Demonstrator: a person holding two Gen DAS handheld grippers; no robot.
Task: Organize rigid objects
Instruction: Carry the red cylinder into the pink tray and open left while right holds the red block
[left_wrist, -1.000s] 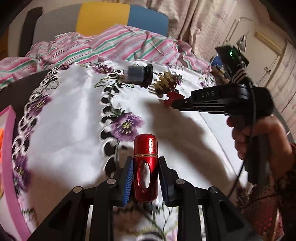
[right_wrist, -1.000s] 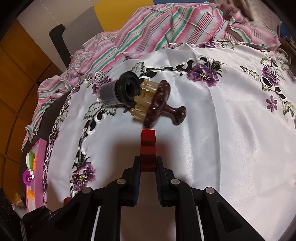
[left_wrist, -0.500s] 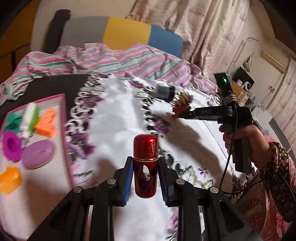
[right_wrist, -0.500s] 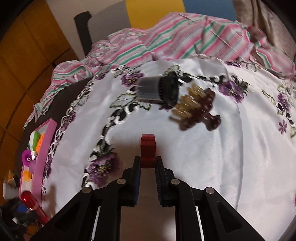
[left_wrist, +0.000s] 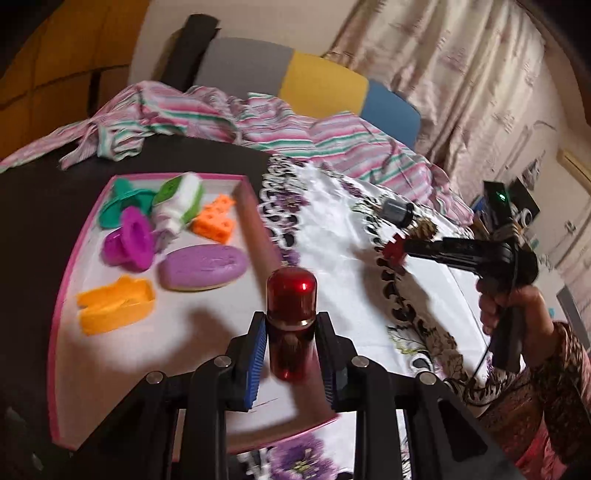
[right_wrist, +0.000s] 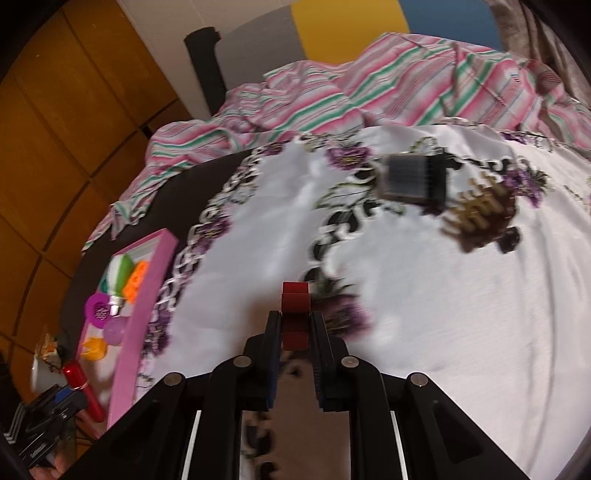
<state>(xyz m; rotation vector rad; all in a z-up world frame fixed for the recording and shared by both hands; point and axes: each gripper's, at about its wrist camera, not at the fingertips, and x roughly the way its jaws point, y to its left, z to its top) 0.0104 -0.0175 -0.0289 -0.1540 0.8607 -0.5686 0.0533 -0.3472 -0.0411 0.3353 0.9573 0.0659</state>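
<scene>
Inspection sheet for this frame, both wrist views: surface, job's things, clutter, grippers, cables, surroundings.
Surface: dark table partly covered by a white floral cloth.
Job's things: pink tray holds a purple oval piece, orange block, yellow piece, magenta piece, green piece and a white-green bottle; dark cylinder and brown pegged tool lie on the cloth.
Clutter: striped fabric bunched at the far edge.
Grippers: left gripper shut on red bottle above the tray; right gripper shut on red block.
Cables: black cable hangs from the right handle.
Surroundings: curtain, wooden panels.
</scene>
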